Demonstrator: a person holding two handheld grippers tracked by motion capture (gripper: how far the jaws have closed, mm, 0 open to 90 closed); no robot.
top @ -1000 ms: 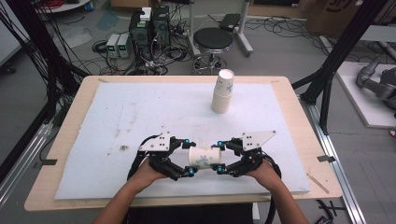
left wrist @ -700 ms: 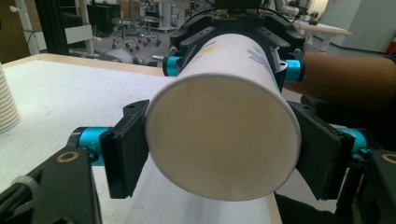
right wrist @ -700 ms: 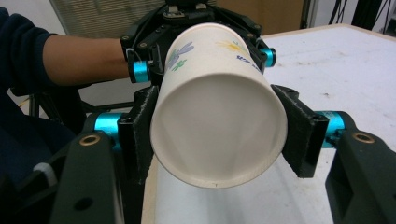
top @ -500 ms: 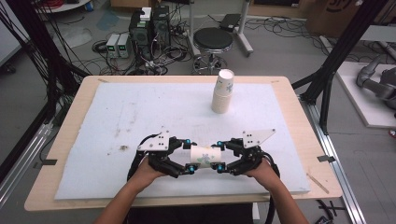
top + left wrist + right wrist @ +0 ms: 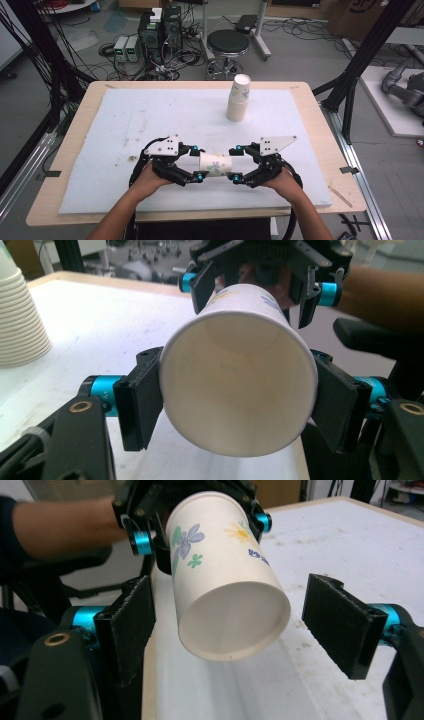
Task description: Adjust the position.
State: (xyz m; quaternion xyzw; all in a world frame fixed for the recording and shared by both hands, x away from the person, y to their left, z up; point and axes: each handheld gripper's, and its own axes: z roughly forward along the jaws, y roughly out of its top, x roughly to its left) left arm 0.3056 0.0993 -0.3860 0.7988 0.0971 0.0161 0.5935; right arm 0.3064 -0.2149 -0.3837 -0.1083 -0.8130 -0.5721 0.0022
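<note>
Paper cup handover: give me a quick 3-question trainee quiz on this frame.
1. True or false: the left gripper is shut on the paper cup.
2. Which end of the cup faces the right gripper: a) rim, b) base?
3. Where is the stack of cups standing on the white mat?

Key
1. True; its pads press the cup's rim end.
2. b; the right jaws have just been opening and stand clear of the base on both sides.
3. At the far side, upright, apart from both grippers.
</note>
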